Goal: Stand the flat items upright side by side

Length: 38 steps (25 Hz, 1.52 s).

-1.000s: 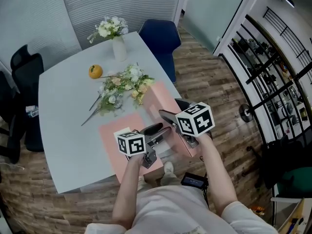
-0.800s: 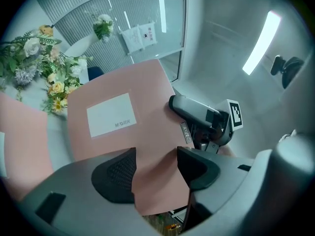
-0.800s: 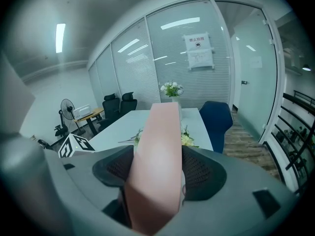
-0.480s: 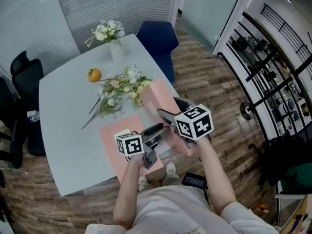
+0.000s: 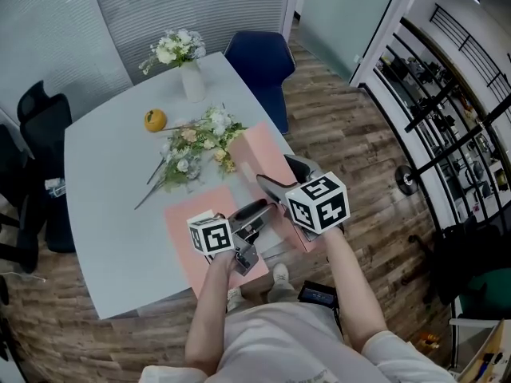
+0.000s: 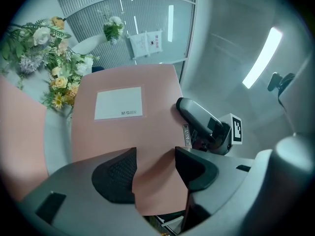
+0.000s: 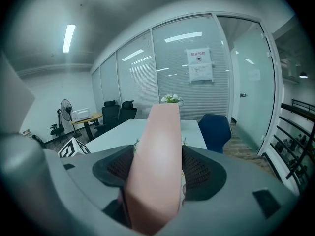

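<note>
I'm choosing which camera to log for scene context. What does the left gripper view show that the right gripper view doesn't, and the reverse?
Only the left gripper view: the white label on the raised pink file box, and a second pink box lying flat on the table. Only the right gripper view: the blue chair, the black office chairs and a standing fan. Both: that pink file box close up, and the vase of flowers behind it.

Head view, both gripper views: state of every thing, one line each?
Right tongs: shut on raised pink folder.
Left tongs: have just been closing, now shut on that folder's end.
Raised pink folder: tilted, not flat.
Second pink folder: flat on table.
Vase: upright, bouquet in it.
Loose flowers: lying on table.
Orange: resting on table.
</note>
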Motion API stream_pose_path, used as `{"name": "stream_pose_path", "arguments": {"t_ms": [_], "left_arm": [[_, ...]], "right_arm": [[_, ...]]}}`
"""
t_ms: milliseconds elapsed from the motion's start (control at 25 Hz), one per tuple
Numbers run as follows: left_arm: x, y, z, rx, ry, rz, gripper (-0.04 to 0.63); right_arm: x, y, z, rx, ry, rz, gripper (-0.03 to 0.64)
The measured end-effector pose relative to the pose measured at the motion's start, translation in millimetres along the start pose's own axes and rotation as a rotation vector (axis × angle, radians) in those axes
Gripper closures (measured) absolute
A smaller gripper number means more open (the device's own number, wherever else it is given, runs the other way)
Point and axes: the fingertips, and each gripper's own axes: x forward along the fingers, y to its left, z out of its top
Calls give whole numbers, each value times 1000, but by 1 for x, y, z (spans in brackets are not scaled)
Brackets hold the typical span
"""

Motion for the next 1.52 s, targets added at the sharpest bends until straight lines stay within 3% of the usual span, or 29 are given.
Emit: {"name": "stream_pose_path", "arguments": {"t_ms": [400, 1000, 1520], "left_arm": [[-1, 3, 7, -5, -22, -6, 364], [3, 4, 11, -33, -43, -32, 364], [8, 4, -1, -47, -23, -51, 359]], "right_arm": [[-3, -2, 7, -19, -65, -43, 298], [-21, -2, 15, -63, -285, -85, 296], [-42, 0, 5, -83, -411, -95, 296]]}}
